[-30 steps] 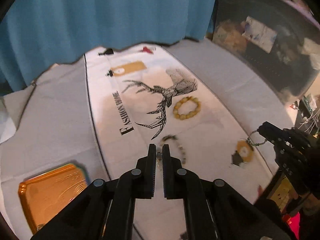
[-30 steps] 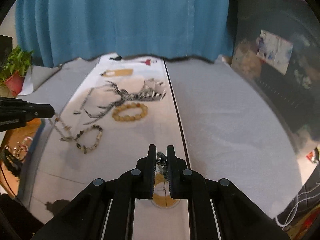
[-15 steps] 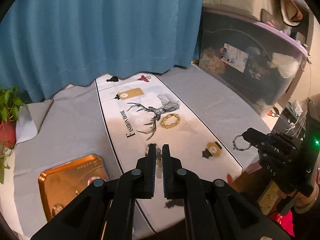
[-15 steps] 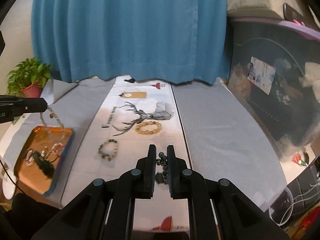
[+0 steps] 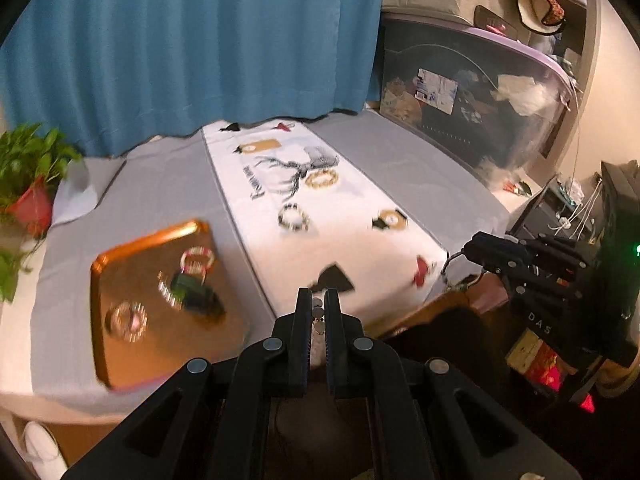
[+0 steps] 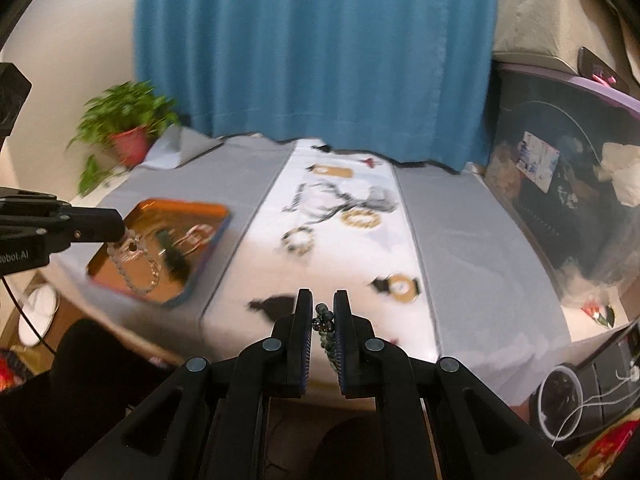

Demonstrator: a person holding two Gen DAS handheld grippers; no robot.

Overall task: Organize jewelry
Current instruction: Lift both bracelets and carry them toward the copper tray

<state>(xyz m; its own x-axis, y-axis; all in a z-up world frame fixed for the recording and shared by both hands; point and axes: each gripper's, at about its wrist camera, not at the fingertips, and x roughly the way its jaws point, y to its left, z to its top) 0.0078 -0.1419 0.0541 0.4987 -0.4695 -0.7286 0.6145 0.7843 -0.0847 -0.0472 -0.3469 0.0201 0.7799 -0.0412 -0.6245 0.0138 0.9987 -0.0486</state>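
- Your left gripper (image 5: 318,307): fingers clenched on a pale bead bracelet (image 6: 138,266). A few beads sit pinched between the pads in the left wrist view; the rest of the loop hangs below the tips, over the orange tray (image 6: 208,210) in the right wrist view.
- Your right gripper (image 6: 323,308): fingers clamped on a dark bead bracelet (image 6: 325,322). The strand runs down the gap between the two pads, top bead level with the tips. In the left wrist view a thin loop dangles from those tips, off the near edge of the table (image 5: 160,184).
- Tray sits on the grey cloth, left of the white runner (image 5: 360,248), already holding several bracelets and a dark green piece (image 5: 190,290).
- On the runner, apart from both grippers: a yellow bead bracelet (image 5: 321,179) by the deer print, and a black-and-white bead bracelet (image 5: 294,219) nearer you.
- Both views are motion-blurred; bead detail is unclear.
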